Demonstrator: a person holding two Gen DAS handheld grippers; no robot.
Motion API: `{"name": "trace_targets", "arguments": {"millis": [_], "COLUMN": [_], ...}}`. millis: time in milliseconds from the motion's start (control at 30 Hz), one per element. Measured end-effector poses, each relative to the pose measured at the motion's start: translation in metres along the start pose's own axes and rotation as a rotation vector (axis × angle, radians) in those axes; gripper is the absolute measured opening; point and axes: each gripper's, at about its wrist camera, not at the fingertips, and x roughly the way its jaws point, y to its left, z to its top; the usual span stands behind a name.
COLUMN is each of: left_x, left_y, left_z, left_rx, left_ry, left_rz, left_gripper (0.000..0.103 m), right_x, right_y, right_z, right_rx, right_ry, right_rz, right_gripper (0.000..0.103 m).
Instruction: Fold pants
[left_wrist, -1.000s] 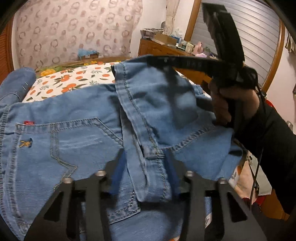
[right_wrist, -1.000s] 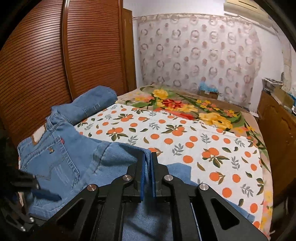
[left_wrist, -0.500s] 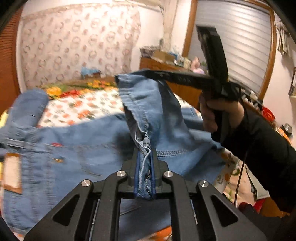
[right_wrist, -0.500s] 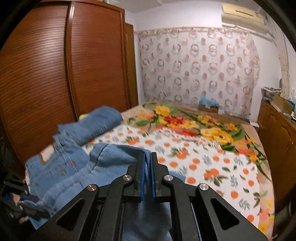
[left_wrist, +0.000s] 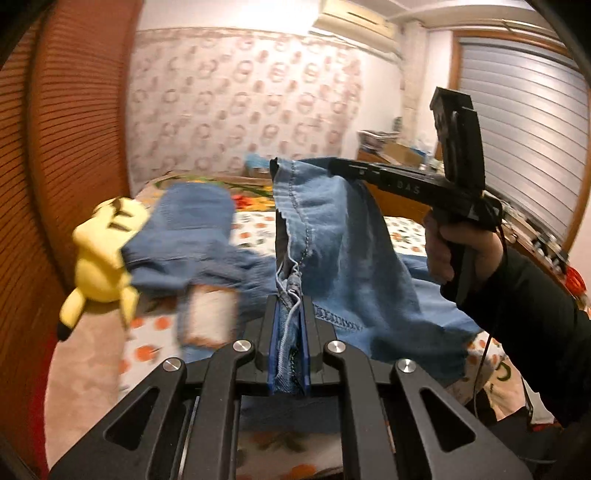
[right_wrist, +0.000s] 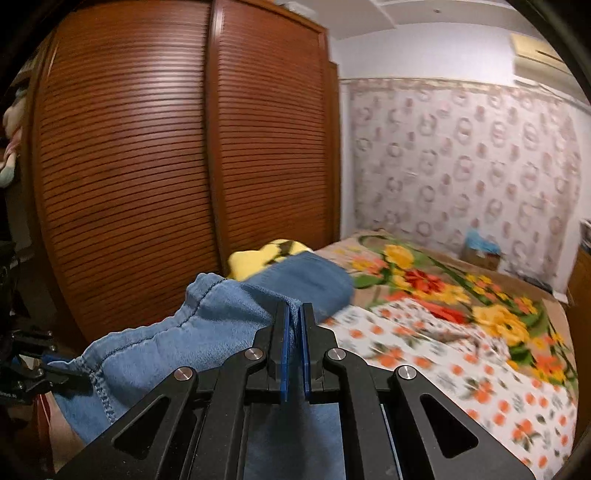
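Denim pants (left_wrist: 332, 236) hanging between both clamped hand-held grippers.

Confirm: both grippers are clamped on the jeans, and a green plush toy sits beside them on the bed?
Not quite. The plush toy is yellow, not green, as the left wrist view shows. The rest holds: the left gripper and right gripper both clamp the jeans over the bed.

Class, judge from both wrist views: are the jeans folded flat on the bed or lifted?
Lifted: both the left gripper and right gripper pinch the jeans, draping above the bed.
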Motion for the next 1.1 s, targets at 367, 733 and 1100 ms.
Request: {"name": "trace_targets", "arguments": {"millis": [367,733,1100], "left_x": [0.025,0.04,0.041], "left_y": [0.036,0.038,0.014], "left_z": [-0.034,-0.031,-0.013], "left_rx": [-0.067,-0.063,-0.03], "left_ry": [0.133,0.153,0.068], "left_rz": [0.123,0.139,0.148], "left_gripper": [0.013,0.056,0.078], "right_x": [0.092,0.042,-0.019], "right_y": [0.012,-0.012,-0.069], "right_z": [-0.004,-0.002,-0.063], "right_rx": [-0.024,-0.002,0.123], "right_ry": [0.19,0.199,0.301], "right_rz": [0.046,-0.021,-0.163], "right_gripper": [0.006,0.048,0.048]}}
